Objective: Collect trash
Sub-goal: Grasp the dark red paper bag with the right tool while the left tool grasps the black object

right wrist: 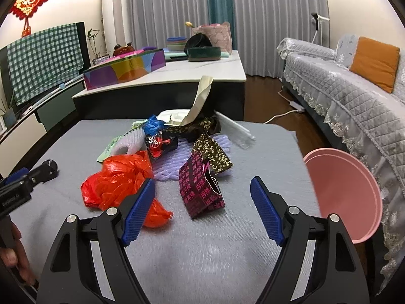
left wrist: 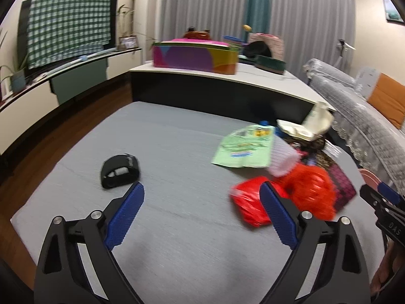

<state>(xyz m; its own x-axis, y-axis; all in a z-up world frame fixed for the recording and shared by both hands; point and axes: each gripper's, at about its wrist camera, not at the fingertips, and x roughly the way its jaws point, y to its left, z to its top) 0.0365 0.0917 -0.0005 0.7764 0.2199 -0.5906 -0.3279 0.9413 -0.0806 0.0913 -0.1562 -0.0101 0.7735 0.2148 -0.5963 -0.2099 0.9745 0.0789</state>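
Trash lies in a heap on a grey mat (right wrist: 202,253): a crumpled red plastic bag (right wrist: 119,182), a dark maroon paper bag with pink characters (right wrist: 200,192), a purple foam net (right wrist: 177,162), a green packet (left wrist: 243,147) and a white food box (left wrist: 303,126). The red bag also shows in the left wrist view (left wrist: 303,190). My left gripper (left wrist: 202,197) is open and empty, its right finger in front of the red bag. My right gripper (right wrist: 202,190) is open and empty, just short of the maroon bag. A pink bin (right wrist: 354,197) stands at the mat's right edge.
A black roll (left wrist: 120,171) lies alone on the mat's left part. Behind the mat stands a low white-topped table (right wrist: 177,76) with a colourful box (left wrist: 195,57). A grey sofa (right wrist: 354,88) runs along the right. A TV cabinet (left wrist: 50,83) is on the left.
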